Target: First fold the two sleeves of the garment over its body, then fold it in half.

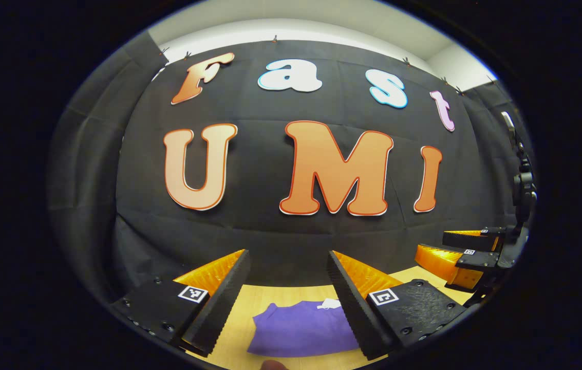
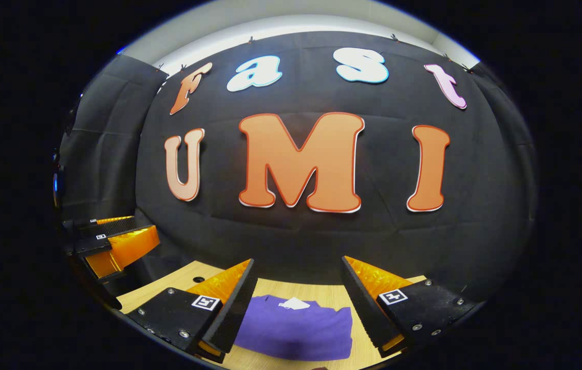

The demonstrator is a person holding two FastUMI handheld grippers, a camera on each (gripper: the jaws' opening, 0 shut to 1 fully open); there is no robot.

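Purple garment (image 1: 301,329) lies on the wooden tabletop (image 2: 332,295) as a compact rectangle, white neck label (image 2: 294,303) uppermost at the far edge; no sleeve sticks out, so folding looks finished or nearly so. Left hand-held gripper (image 1: 288,303) and right hand-held gripper (image 2: 298,308) both held raised above it, fingers spread, pinching nothing. Probable reason: both hang clear of the cloth so the fold lies undisturbed.

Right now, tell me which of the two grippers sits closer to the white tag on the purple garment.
The left gripper: its right finger nearly meets the white tag on the purple garment. Between the right gripper's fingers, the tag sits centred, well apart from both.
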